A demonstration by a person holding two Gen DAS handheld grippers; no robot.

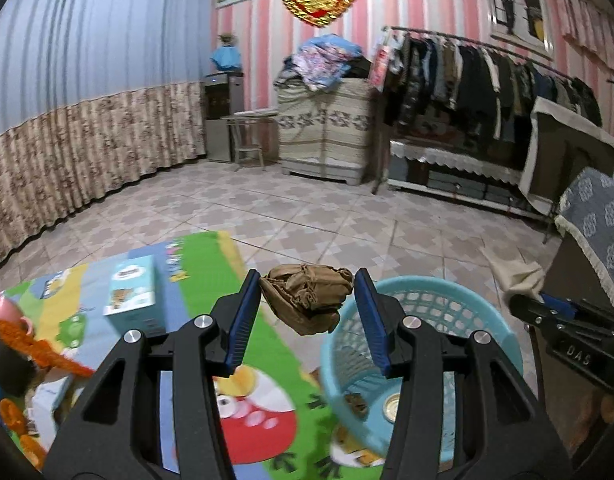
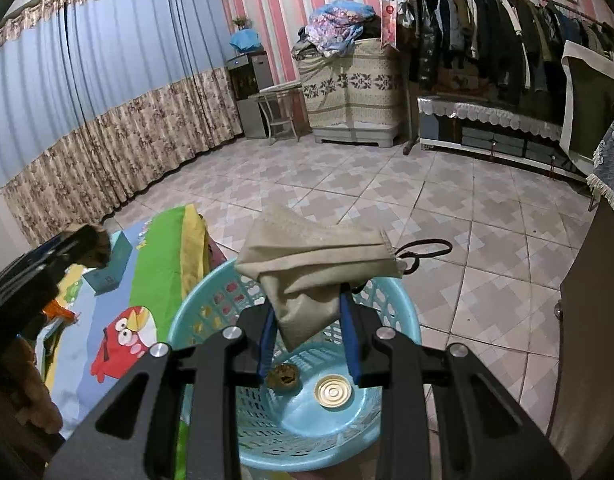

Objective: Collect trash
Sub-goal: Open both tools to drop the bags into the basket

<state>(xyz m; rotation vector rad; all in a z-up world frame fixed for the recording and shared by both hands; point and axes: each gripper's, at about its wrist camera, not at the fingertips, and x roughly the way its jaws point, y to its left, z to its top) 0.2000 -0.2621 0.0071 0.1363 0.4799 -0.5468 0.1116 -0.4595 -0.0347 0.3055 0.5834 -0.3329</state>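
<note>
Above the pale blue plastic lattice basket (image 2: 403,320), both grippers carried trash, so the deposit step appeared to be in hand. The right gripper (image 2: 309,330) pinched a beige fabric face mask (image 2: 307,256) directly over the opening; its jaws need only spread. The left gripper (image 1: 307,312) held a crumpled brown paper wad (image 1: 307,298) between moderately spread jaws, just beside the rim, and probably required a short rightward shift first.

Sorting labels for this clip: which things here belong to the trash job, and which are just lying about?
Job: crumpled brown paper in left gripper; beige face mask in right gripper; blue basket; metal lid inside.

Lying about: play mat; light-blue box; clothes rack.
</note>
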